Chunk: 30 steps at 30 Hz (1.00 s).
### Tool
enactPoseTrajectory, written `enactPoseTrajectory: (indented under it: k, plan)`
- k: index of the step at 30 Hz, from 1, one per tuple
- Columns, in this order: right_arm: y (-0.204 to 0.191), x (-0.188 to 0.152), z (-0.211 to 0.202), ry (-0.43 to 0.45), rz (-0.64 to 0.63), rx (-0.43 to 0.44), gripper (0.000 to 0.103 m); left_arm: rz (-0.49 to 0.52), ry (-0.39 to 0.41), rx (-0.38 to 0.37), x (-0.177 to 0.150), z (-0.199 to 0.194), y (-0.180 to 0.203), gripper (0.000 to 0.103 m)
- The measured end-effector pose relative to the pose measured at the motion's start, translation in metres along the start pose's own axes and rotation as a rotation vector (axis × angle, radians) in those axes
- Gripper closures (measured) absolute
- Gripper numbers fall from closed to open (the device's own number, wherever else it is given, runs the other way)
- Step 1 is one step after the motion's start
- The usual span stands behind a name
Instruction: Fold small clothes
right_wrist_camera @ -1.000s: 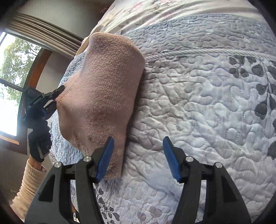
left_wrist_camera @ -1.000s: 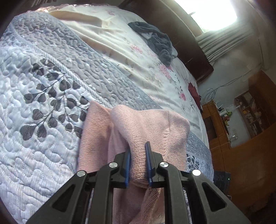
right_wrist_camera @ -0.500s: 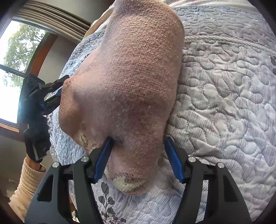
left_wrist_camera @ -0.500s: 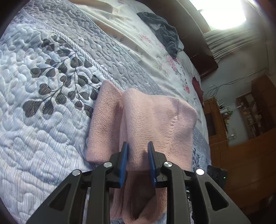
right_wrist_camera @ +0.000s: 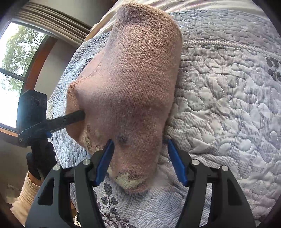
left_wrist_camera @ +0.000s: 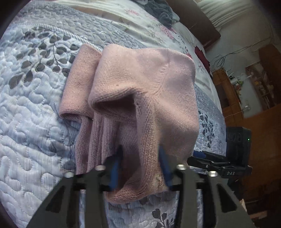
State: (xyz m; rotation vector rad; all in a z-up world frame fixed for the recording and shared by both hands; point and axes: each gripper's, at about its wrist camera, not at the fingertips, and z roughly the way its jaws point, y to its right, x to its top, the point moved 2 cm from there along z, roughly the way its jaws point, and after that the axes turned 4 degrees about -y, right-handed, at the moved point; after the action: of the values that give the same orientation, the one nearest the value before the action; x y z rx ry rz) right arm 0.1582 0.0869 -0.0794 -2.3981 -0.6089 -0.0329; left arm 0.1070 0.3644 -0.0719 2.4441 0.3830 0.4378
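**On the quilt: pink knit between two pairs of tongs**

On the bed, the grey-blue quilt (left_wrist_camera: 31,108) with its dark leaf print fills the left of the left wrist view, and the pink knit garment (left_wrist_camera: 144,84) sits in a folded heap on top of it. No boxes or baskets show in either view; the bed itself carries everything. At the far end, a dark grey cloth (left_wrist_camera: 161,10) lies crumpled on the floral sheet (left_wrist_camera: 145,29). To the right, wooden furniture (left_wrist_camera: 228,98) stands against the wall.

Now the left gripper (left_wrist_camera: 140,168): its blue pads stand moderately apart, a fold of the pink knit hangs down between them, and the picture is blurred there, so whether the pads press the cloth I cannot tell. Just right of it, the black fingers of the other tool reach in at the garment's near right edge.

Over to the right wrist view. At far left a window (right_wrist_camera: 10,57), and below it a gloved hand (right_wrist_camera: 40,157) with a cream sleeve holding the left tool, whose tip touches the garment's left side. In the middle the right gripper (right_wrist_camera: 140,157) stands wide open, its pads on either side of the garment's near end; the left pad touches the knit, the right pad looks just clear of it. Quilt runs off to the right.
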Motion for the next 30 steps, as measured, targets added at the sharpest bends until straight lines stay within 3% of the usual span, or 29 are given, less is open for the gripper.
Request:
enactPoseTrajectory:
  k: [6, 9, 13, 17, 25, 28, 30]
  plan:
    - [0.008, -0.006, -0.011, 0.016, 0.021, 0.032, 0.039, 0.012, 0.127, -0.056, 0.0, -0.051, -0.004, 0.097]
    - [0.005, -0.007, -0.011, 0.015, 0.014, 0.068, 0.038, 0.053, 0.173, 0.009, 0.001, -0.077, -0.011, 0.097]
    - [-0.005, -0.008, 0.005, -0.011, -0.003, 0.085, 0.038, 0.05, 0.115, 0.06, 0.0, -0.061, -0.032, 0.097]
    - [-0.004, -0.012, 0.02, -0.035, -0.021, 0.023, 0.038, 0.105, 0.081, 0.162, -0.003, -0.029, -0.037, 0.096]
    - [0.011, -0.019, 0.037, -0.032, -0.023, -0.036, 0.039, 0.103, 0.067, 0.17, -0.005, -0.016, -0.042, 0.091]
    - [-0.001, -0.019, 0.033, -0.036, -0.037, -0.06, 0.04, 0.071, 0.05, 0.151, -0.006, -0.024, -0.04, 0.083]
    - [-0.005, -0.018, 0.023, -0.027, -0.042, -0.059, 0.038, 0.064, 0.045, 0.137, -0.008, -0.038, -0.039, 0.068]
